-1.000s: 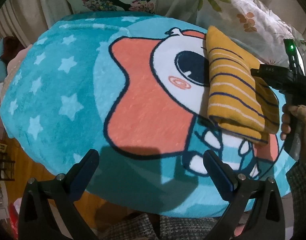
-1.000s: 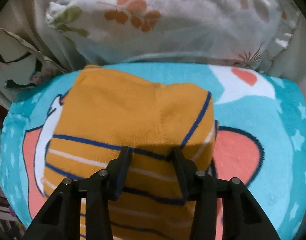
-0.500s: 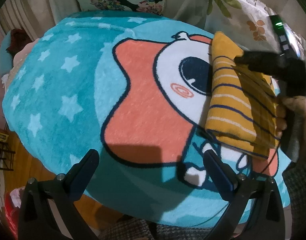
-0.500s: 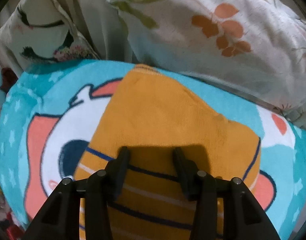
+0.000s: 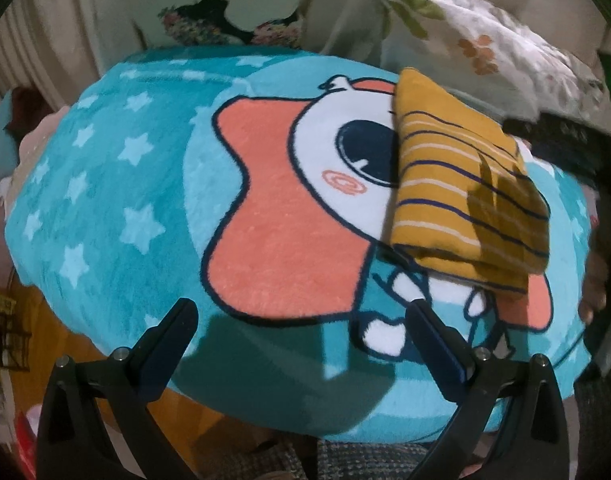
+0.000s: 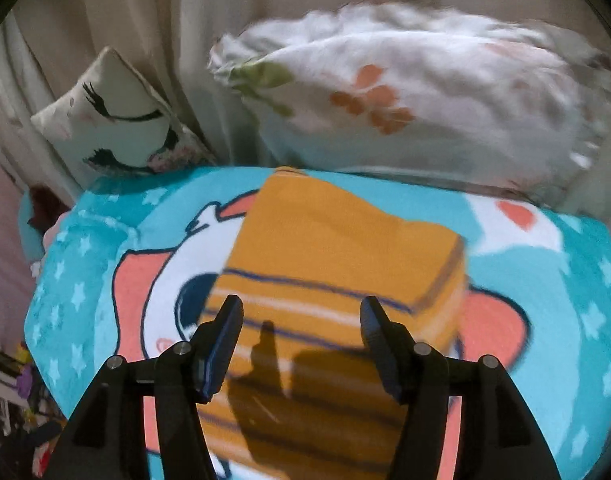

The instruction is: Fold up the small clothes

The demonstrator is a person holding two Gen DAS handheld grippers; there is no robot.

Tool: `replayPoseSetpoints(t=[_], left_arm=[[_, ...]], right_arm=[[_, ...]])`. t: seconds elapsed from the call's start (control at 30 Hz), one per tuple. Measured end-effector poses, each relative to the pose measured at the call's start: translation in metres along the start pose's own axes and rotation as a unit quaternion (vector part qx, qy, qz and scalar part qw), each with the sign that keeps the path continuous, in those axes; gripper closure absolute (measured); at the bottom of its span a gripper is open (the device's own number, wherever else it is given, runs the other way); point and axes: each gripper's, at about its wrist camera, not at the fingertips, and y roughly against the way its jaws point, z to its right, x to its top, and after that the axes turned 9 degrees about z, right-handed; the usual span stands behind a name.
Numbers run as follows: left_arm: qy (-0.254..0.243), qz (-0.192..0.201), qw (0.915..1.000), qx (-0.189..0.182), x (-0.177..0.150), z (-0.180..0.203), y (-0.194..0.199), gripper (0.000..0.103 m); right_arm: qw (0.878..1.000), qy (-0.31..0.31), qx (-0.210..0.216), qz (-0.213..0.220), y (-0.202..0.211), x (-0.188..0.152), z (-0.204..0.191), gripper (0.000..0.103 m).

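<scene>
jaws of both grippers, left [image 5: 301, 328] & right [image 6: 301, 322], apart, empty; folded mustard striped garment [image 5: 461, 196] on teal blanket [image 5: 117, 208]

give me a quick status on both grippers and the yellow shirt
Left gripper open, empty. Right gripper open above the folded shirt. Shirt flat on the blanket. Nothing in the way.

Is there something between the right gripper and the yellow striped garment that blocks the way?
Nothing visible does. The right gripper is open just above the folded yellow striped garment, which lies on the turquoise cartoon blanket. Only the gripper's shadow falls on the cloth.
</scene>
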Motion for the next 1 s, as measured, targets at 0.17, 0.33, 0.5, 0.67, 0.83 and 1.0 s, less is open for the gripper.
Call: replayPoseSetpoints(t=[0.17,0.33,0.5,0.67,0.83,1.0], left_arm=[[-0.027,0.008,0.9993,-0.025,-0.012,0.0,0.011,0.0],[-0.055,0.004,0.9977,-0.039,-0.027,-0.002,0.02,0.0],[-0.078,0.0,0.9957,-0.05,-0.041,0.0,0.028,0.0],[-0.095,0.0,0.9935,-0.063,-0.051,-0.001,0.036,0.0],[-0.092,0.003,0.9934,-0.07,-0.057,-0.01,0.044,0.0],[-0.084,0.002,0.9942,-0.066,-0.062,-0.02,0.046,0.0]], right_arm=[[0.998,-0.041,-0.046,-0.01,0.039,-0.056,0.022,0.037],[0.993,-0.081,-0.075,-0.032,0.064,-0.11,0.034,0.037],[0.99,-0.109,-0.083,-0.035,0.085,-0.145,0.025,0.037],[0.99,-0.105,-0.085,-0.033,0.1,-0.161,0.007,0.037],[0.99,-0.104,-0.09,-0.036,0.108,-0.17,-0.006,0.037],[0.991,-0.094,-0.088,-0.039,0.11,-0.175,-0.021,0.037]])
